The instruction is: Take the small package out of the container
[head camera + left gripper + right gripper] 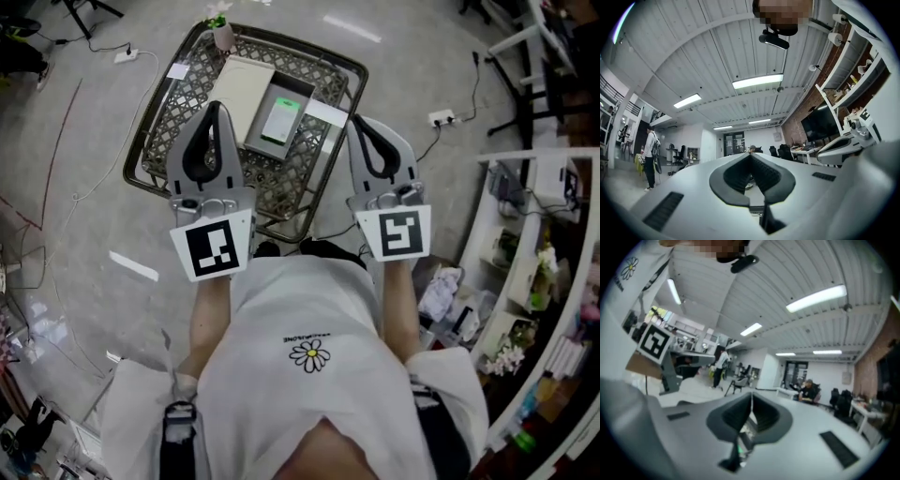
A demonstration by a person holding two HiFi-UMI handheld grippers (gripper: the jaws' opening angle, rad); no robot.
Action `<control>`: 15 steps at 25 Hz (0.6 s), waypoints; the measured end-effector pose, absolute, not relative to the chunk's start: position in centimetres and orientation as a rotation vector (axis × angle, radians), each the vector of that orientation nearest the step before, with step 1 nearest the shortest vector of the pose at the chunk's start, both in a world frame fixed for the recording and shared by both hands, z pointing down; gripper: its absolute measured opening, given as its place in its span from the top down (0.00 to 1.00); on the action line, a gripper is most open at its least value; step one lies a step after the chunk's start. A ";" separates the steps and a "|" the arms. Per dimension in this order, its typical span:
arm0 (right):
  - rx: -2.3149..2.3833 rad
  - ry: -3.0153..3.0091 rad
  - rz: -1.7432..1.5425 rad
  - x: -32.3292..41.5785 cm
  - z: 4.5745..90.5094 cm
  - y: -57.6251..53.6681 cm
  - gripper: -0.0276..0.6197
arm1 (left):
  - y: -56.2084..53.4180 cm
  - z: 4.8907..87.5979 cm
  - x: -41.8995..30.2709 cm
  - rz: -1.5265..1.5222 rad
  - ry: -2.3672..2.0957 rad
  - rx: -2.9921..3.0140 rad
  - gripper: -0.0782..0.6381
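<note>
A dark wire basket (180,105) stands on the grey floor in front of me. In it a small white-and-green package (281,120) lies on a grey slab, beside a flat beige box (238,86). Both grippers are held up at chest height above the basket, touching nothing. My left gripper (215,106) is shut and empty, its dark pads (740,171) meeting at the tip. My right gripper (357,122) is shut too, with nothing between its pads (761,416). Both gripper views look up at the ceiling and across the room, not at the basket.
A small pink pot with a plant (222,33) sits at the basket's far rim. Power strips (441,118) and cables lie on the floor. White shelves (525,234) full of items stand at the right. A person (649,157) stands far off among desks and chairs.
</note>
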State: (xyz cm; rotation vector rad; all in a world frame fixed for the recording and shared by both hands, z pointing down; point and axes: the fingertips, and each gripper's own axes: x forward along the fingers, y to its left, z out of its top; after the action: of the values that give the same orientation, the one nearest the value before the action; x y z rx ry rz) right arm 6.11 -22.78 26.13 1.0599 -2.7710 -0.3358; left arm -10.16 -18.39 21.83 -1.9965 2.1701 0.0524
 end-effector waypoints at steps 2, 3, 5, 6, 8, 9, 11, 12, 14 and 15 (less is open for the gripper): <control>0.914 -2.745 -0.452 4.9 26.3 -23.4 0.91 | -18.6 22.0 -10.7 0.008 2.168 -1.971 0.86; 0.845 -2.736 -0.483 4.3 26.5 -23.8 0.91 | -18.7 22.2 -10.9 -0.013 2.165 -1.960 0.86; 0.704 -2.720 -0.527 3.2 27.1 -24.7 0.91 | -19.3 22.3 -11.5 -0.031 2.164 -1.935 0.86; 0.618 -2.705 -0.551 2.6 27.5 -25.0 0.91 | -19.6 22.2 -11.9 -0.030 2.168 -1.918 0.86; 0.415 -2.637 -0.620 1.1 29.1 -25.3 0.88 | -20.2 22.1 -12.7 -0.035 2.174 -1.889 0.86; 0.317 -2.589 -0.660 0.4 30.1 -25.3 0.74 | -20.4 22.2 -13.0 -0.047 2.172 -1.878 0.86; 0.154 -2.495 -0.741 -0.9 32.1 -25.5 0.65 | -20.8 22.6 -13.6 -0.088 2.167 -1.862 0.86; 0.083 -2.454 -0.772 -1.5 33.0 -25.7 0.62 | -21.0 22.9 -13.9 -0.110 2.168 -1.855 0.86; -0.066 -2.365 -0.822 -2.5 35.1 -25.9 0.56 | -21.3 23.6 -14.6 -0.139 2.180 -1.848 0.86; -0.150 -2.304 -0.854 -3.0 36.3 -25.9 0.55 | -21.5 24.0 -14.9 -0.146 2.190 -1.846 0.86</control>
State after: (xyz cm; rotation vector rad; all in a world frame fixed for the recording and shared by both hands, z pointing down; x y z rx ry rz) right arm -2.96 -25.93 36.34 -0.1502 -2.3037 -0.8542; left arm -14.89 -21.48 24.00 -1.8459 2.1901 -0.1458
